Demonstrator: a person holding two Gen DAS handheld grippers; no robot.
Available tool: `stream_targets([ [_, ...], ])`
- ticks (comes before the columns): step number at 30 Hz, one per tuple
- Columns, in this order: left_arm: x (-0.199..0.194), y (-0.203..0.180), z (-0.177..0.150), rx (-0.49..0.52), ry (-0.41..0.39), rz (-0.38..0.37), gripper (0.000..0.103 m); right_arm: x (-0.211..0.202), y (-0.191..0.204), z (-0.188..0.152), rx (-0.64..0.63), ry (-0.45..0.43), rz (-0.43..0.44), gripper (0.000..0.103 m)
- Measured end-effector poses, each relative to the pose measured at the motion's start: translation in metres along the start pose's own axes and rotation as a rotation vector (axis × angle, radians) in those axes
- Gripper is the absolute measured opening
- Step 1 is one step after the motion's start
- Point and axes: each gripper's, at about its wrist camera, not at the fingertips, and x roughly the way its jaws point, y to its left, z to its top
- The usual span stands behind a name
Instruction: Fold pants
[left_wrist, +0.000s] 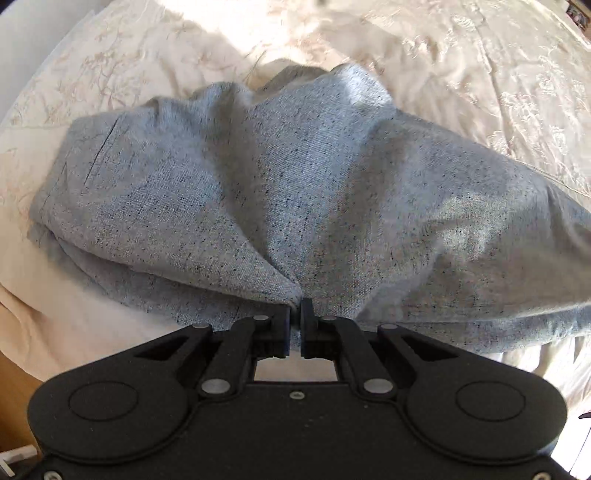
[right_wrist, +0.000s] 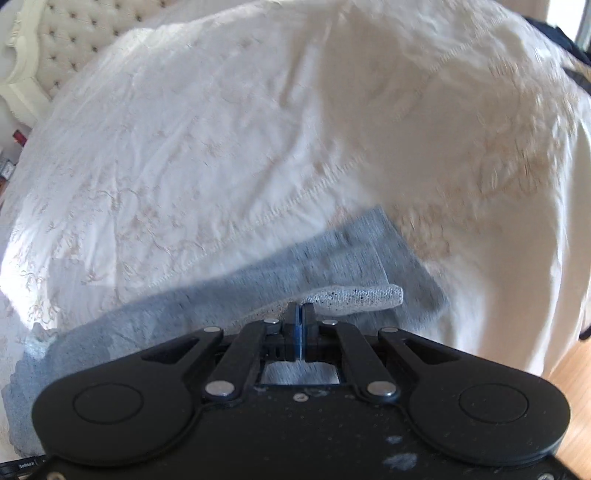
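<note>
Left wrist view shows the left gripper (left_wrist: 296, 308) pinching grey pants (left_wrist: 295, 192) bunched on a cream bedspread (left_wrist: 480, 74); the right gripper (right_wrist: 300, 310) clamps a thin hem edge, which could slip free and spoil the fold.

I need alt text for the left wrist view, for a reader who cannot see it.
The left gripper, shut, pinches a fold of the grey speckled pants, which lie bunched on a cream embroidered bedspread. Sunlight falls across the bedspread behind them.
</note>
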Motion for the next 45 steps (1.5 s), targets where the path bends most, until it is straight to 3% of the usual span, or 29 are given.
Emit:
stream_targets([
  [4, 0.009, 0.001, -0.014, -0.007, 0.0, 0.007, 0.006, -0.038, 0.003, 0.007, -0.073, -0.13, 0.044, 0.001],
  [6, 0.018, 0.002, -0.023, -0.006, 0.006, 0.023, 0.006, -0.026, -0.012, -0.006, -0.078, -0.072, 0.01, 0.001],
  [10, 0.03, -0.004, -0.025, -0.008, 0.015, 0.049, 0.006, 0.038, -0.054, -0.039, -0.023, 0.12, -0.104, 0.001],
  [12, 0.029, -0.004, -0.023, -0.015, 0.013, 0.052, 0.006, 0.053, -0.066, -0.049, -0.015, 0.16, -0.154, 0.001],
  [15, 0.028, -0.005, -0.023, -0.013, 0.018, 0.058, 0.006, 0.051, -0.077, -0.049, 0.031, 0.158, -0.133, 0.001],
  [20, 0.024, -0.008, -0.023, -0.019, 0.017, 0.073, 0.006, 0.019, -0.068, -0.032, -0.022, 0.053, -0.126, 0.005],
  [22, 0.024, -0.01, -0.022, -0.027, 0.023, 0.085, 0.006, 0.009, -0.057, -0.023, -0.077, -0.012, -0.09, 0.011],
  [24, 0.026, -0.014, -0.019, -0.036, 0.029, 0.098, 0.006, 0.014, -0.049, -0.006, -0.13, -0.052, -0.054, 0.025],
  [32, 0.028, -0.014, -0.014, -0.12, 0.042, 0.126, 0.006, 0.089, -0.051, 0.047, -0.237, 0.007, -0.057, 0.024],
  [38, 0.036, -0.016, -0.012, -0.15, 0.068, 0.149, 0.006, 0.116, -0.063, 0.058, -0.283, 0.073, -0.003, 0.026],
  [40, 0.039, -0.016, -0.011, -0.142, 0.075, 0.158, 0.006, 0.118, -0.065, 0.058, -0.291, 0.093, 0.013, 0.02],
  [41, 0.04, -0.016, -0.01, -0.138, 0.078, 0.163, 0.006, 0.117, -0.065, 0.057, -0.294, 0.089, 0.012, 0.003],
  [45, 0.045, -0.021, -0.008, -0.131, 0.084, 0.174, 0.006, 0.108, -0.072, 0.057, -0.267, 0.057, 0.001, 0.002],
])
